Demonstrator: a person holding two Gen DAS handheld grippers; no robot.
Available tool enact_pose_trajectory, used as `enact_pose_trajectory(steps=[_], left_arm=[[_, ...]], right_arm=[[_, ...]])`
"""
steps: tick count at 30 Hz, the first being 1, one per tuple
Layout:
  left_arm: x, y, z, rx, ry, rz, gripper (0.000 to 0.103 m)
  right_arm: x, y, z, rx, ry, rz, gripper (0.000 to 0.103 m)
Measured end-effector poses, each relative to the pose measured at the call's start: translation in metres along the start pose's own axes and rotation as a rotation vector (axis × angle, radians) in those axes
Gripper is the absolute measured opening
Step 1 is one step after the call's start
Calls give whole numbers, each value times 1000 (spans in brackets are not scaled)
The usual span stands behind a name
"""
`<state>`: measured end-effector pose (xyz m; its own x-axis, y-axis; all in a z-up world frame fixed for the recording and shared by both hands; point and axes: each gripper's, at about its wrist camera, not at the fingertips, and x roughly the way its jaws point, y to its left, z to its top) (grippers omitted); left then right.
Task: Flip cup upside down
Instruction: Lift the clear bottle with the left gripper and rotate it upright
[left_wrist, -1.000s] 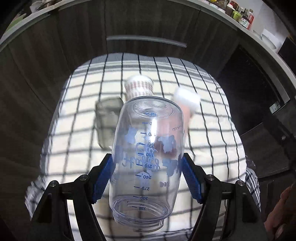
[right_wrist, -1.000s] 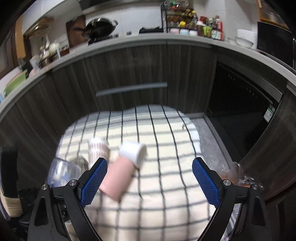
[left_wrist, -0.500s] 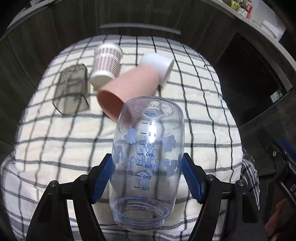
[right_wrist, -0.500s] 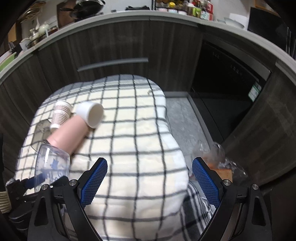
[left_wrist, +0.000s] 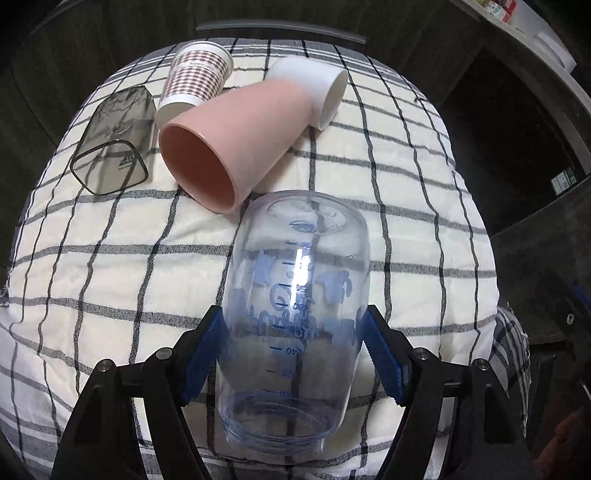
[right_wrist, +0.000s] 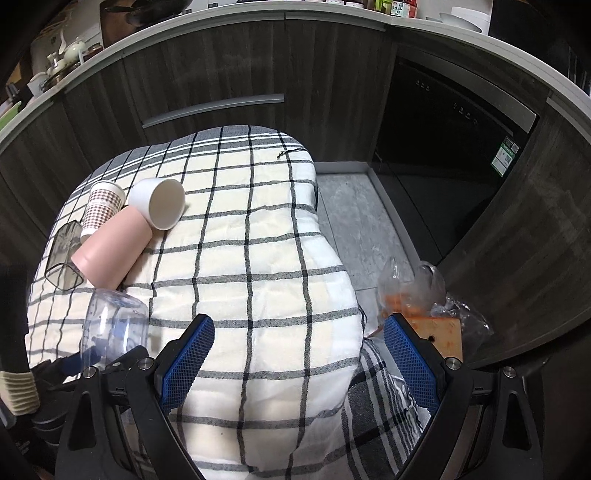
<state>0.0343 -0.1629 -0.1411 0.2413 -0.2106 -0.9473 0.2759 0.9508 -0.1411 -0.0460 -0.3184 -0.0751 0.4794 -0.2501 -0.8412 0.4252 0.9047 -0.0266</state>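
My left gripper (left_wrist: 293, 345) is shut on a clear plastic cup with blue measuring marks (left_wrist: 295, 306). I hold it above the checked cloth with its closed base away from me and its open mouth toward the camera. The cup also shows at the lower left of the right wrist view (right_wrist: 112, 325). My right gripper (right_wrist: 295, 360) is open and empty over the near right part of the cloth.
A pink cup (left_wrist: 229, 136) lies on its side with a white cup (left_wrist: 314, 88) behind it. A patterned paper cup (left_wrist: 195, 81) and a smoky square tumbler (left_wrist: 114, 144) lie at the far left. The checked cloth (right_wrist: 258, 258) covers the table; a plastic bag (right_wrist: 421, 295) lies on the floor at right.
The left gripper has tilted down and moved closer to the cloth with the clear cup. The right gripper has pulled back and to the right, away from the cups.
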Motion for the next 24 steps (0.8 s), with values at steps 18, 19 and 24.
enact_pose_trajectory(steps=[18, 19, 24], left_arm=[[-63, 25, -11, 46, -82, -5, 91], [-68, 27, -12, 50, -95, -3, 92], [-110, 50, -11, 70, -230, 80, 98]], right_arm=[[-38, 33, 13, -52, -39, 43, 93], [-40, 35, 14, -53, -36, 51, 93], [-39, 64, 24, -65, 36, 111, 93]])
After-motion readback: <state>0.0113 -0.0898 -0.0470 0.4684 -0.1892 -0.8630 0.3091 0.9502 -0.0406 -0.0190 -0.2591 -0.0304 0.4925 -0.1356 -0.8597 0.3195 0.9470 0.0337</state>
